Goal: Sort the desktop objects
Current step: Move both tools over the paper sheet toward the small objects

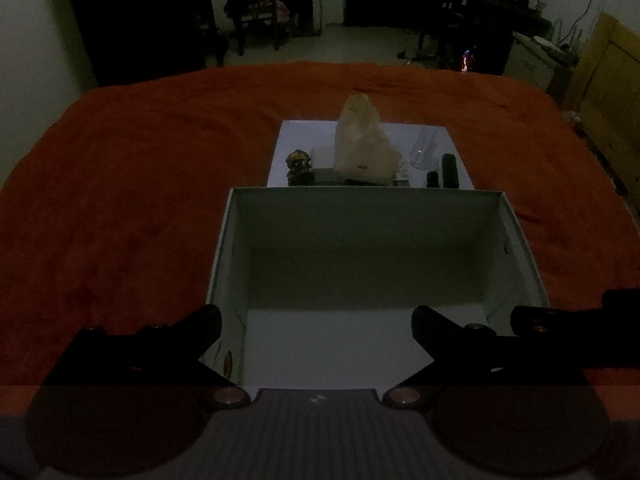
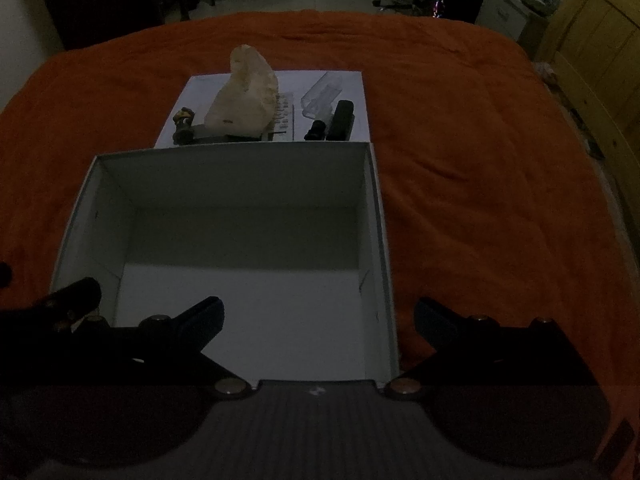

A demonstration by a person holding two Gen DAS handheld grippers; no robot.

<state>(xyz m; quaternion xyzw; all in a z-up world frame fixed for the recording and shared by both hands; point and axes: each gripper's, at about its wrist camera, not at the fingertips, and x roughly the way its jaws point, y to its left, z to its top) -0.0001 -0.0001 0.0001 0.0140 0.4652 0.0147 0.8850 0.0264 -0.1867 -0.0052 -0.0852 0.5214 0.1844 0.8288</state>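
An open white cardboard box (image 1: 236,248) (image 2: 376,208) stands on the orange cloth, empty inside. Behind it a white sheet (image 1: 308,132) (image 2: 352,80) carries a pale crumpled bag (image 1: 362,144) (image 2: 244,96), a small dark figurine (image 1: 299,166) (image 2: 184,122), a clear plastic case (image 1: 425,148) (image 2: 322,94) and black cylinders (image 1: 449,170) (image 2: 340,120). My left gripper (image 1: 316,320) is open and empty over the box's near left part. My right gripper (image 2: 318,316) is open and empty over the box's near right wall.
The orange cloth (image 1: 120,200) (image 2: 500,180) covers the whole table. Beyond it are dark chairs (image 1: 256,4), a desk with clutter (image 1: 500,32) and a wooden cabinet (image 2: 592,60) at the right. The room is dim.
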